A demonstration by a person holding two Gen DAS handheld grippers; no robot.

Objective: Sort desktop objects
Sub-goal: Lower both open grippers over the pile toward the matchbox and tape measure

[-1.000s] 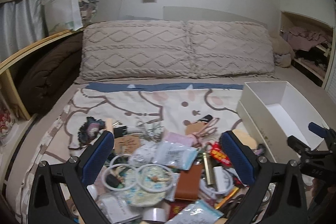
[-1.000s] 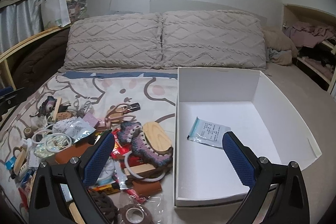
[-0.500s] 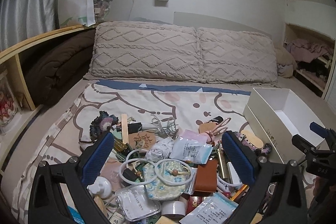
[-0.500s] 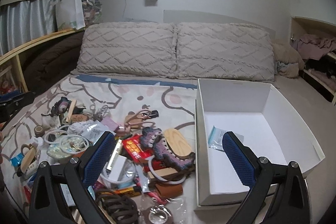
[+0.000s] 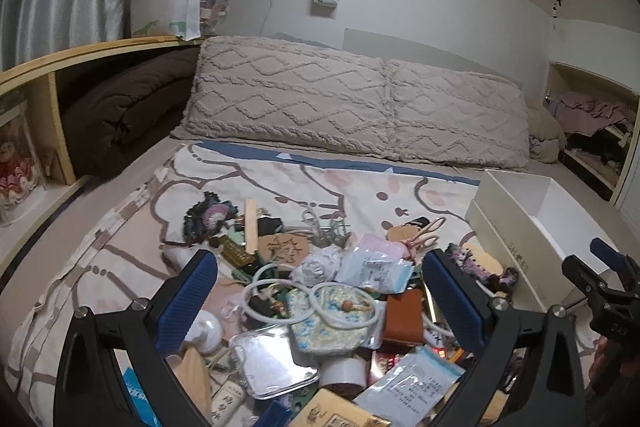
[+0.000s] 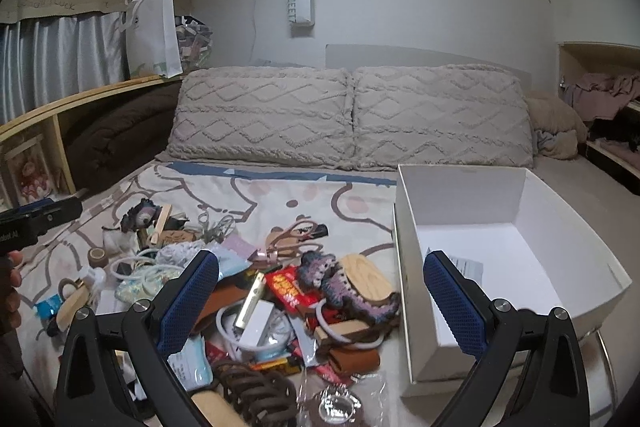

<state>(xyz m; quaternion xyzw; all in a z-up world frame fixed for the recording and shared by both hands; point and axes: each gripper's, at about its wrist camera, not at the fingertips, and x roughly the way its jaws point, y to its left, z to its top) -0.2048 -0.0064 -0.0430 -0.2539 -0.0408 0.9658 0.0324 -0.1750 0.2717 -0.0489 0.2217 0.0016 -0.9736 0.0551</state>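
Sorting has barely begun: the white box [image 6: 516, 251] at 3 o'clock holds only one sachet [image 6: 466, 267], while the pile [image 6: 256, 291] of cords, packets and trinkets sprawls on the bed at 9 o'clock. Left gripper [image 5: 320, 299] and right gripper [image 6: 320, 301] both gape wide, holding nothing.

Cloth, card, wood and clear plastic on a bed

2 tufted cloth pillows [image 6: 352, 115]; matt white card box [image 6: 472, 195]; smooth pale wood oval [image 6: 366, 277]; glossy clear plastic case [image 5: 272, 361]; fuzzy crocheted yarn piece [image 5: 210, 217]; smooth brown leather wallet [image 5: 404, 317].
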